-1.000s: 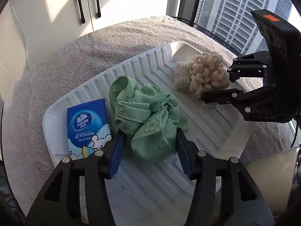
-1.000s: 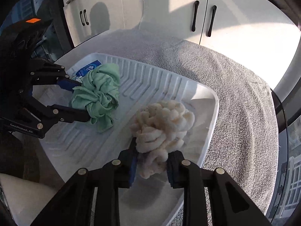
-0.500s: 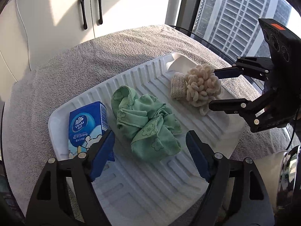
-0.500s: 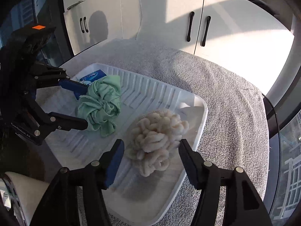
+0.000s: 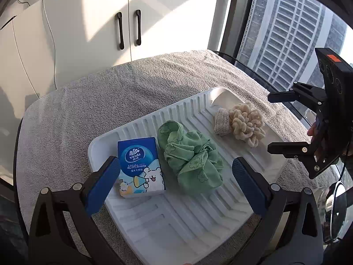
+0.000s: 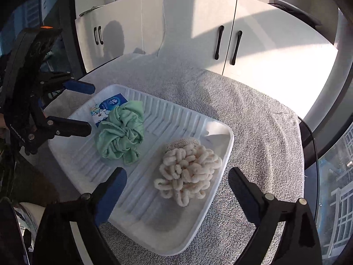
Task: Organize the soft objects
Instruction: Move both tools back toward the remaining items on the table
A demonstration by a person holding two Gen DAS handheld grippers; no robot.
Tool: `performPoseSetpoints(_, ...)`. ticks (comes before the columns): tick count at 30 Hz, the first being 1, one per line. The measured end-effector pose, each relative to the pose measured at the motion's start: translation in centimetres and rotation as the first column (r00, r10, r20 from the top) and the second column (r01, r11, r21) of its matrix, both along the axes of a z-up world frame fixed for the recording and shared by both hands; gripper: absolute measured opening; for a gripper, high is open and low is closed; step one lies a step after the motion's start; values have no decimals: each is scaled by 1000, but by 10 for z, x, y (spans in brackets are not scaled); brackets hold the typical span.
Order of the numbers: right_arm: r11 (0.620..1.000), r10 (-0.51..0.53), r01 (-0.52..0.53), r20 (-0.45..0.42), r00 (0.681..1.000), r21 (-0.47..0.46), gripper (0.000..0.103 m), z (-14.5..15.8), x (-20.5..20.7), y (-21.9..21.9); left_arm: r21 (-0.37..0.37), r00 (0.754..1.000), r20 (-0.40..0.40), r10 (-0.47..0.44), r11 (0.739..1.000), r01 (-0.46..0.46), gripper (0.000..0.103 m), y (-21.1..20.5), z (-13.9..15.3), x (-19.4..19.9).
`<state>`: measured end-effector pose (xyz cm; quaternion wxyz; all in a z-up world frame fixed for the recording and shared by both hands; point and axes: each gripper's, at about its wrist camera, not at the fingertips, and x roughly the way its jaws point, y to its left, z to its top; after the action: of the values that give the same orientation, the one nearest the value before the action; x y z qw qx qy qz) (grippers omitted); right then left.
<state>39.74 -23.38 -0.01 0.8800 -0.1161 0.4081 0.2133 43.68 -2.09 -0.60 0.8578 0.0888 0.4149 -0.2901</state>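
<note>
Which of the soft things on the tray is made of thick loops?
The cream mitt at the tray's end; the green cloth is flat fabric.

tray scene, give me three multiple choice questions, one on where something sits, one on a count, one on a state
1. Where on the tray does the green cloth lie?
A. between the tissue pack and the cream mitt
B. on top of the tissue pack
C. off the tray, on the grey towel

2. How many things lie on the tray?
A. one
B. three
C. five

3. How do the left gripper and right gripper stand?
A. both shut on cloth
B. one open, one shut
C. both open, holding nothing

Answers: 1 A, the cloth sits in the middle of the row; 2 B, pack, cloth and mitt; 3 C, both sets of fingers are spread wide with nothing gripped.
</note>
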Motion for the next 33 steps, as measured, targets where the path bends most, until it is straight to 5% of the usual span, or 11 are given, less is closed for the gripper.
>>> performPoseSetpoints(12,989,-124,116,73,990,96,103,27,-8,-34,-71,992,45,118,991,-115,103,40,23,-13)
performPoseSetpoints(22,962,-170,136,129,977,235,103,64,-67,-61,-118,972,135,193,977,-178,103,75,52,-84)
performPoseSetpoints(33,940,-221,174,135,966,294,103,59,-168,-77,-131,946,196,258,963,-235,103,101,57,-188)
